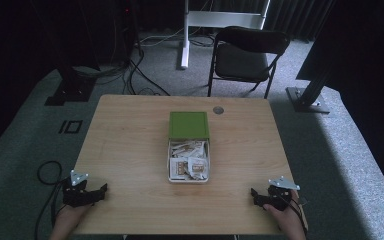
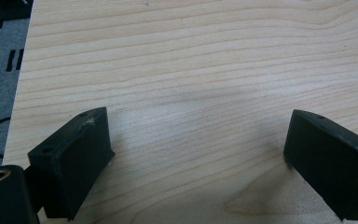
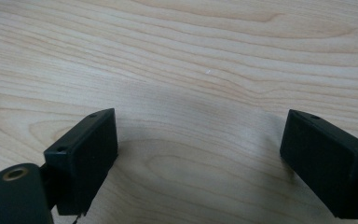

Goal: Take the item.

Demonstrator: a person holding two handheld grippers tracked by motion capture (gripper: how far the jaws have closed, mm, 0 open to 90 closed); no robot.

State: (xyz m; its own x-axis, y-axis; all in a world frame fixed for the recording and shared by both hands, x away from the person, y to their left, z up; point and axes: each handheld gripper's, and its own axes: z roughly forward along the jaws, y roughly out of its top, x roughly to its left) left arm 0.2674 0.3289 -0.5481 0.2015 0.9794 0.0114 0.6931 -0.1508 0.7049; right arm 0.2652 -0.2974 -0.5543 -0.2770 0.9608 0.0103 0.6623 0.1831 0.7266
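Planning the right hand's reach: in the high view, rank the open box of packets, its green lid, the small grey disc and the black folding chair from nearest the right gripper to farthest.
From the right gripper:
1. White open box of packets, table centre.
2. Green square lid, just behind the box.
3. Small grey disc, by the far edge.
4. Black folding chair, on the floor beyond the wooden table.

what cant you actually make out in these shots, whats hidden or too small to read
- Print on the sachets in the white box: too small and dim in the high view.
- Far end of the box: covered by the green lid, high view.
- Round grey thing near the table's far edge: too small to identify, high view.
- Left gripper and right gripper: finger bases cut off by the bottom edge in the gripper views.
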